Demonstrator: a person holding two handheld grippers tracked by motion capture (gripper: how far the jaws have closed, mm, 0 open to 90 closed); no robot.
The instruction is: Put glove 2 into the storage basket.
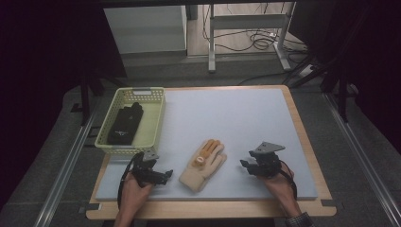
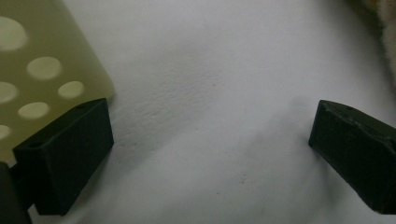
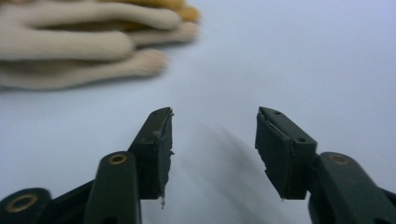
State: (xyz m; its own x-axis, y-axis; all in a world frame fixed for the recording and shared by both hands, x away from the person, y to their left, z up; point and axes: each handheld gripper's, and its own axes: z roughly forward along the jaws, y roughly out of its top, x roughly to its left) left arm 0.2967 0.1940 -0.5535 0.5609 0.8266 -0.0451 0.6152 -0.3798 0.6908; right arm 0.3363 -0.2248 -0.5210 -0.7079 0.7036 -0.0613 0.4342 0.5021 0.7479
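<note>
Left hand-held gripper (image 1: 166,176): low over the worktop (image 1: 246,113), jaws wide apart, nothing between them, pads clear of any object. Just behind and to its left: pale green perforated basket (image 1: 153,124), corner wall close beside the left jaw in the left gripper view, basket (image 2: 42,70) apart from the pad. Inside the basket, beyond the left hand-held gripper: dark glove (image 1: 125,124), lying flat along the basket floor. Left hand (image 1: 135,189) wrapped around the gripper body, cable looping beside the wrist.

Just to the right of the left hand-held gripper, between both units: cream and orange glove (image 1: 203,165), flat on the worktop, cuff toward the person, fingers pointing away and slightly right. Edge of the same glove (image 2: 387,28) at the far right of the left gripper view.

Right hand-held gripper (image 1: 243,164): to the right of the cream and orange glove, near it but not touching, jaws parted to a medium width, empty. In the right gripper view, glove (image 3: 79,46) ahead and left of the right hand-held gripper (image 3: 214,154), fingertips well short of the pads (image 3: 156,149). Right hand (image 1: 279,182) behind the gripper body.
</note>
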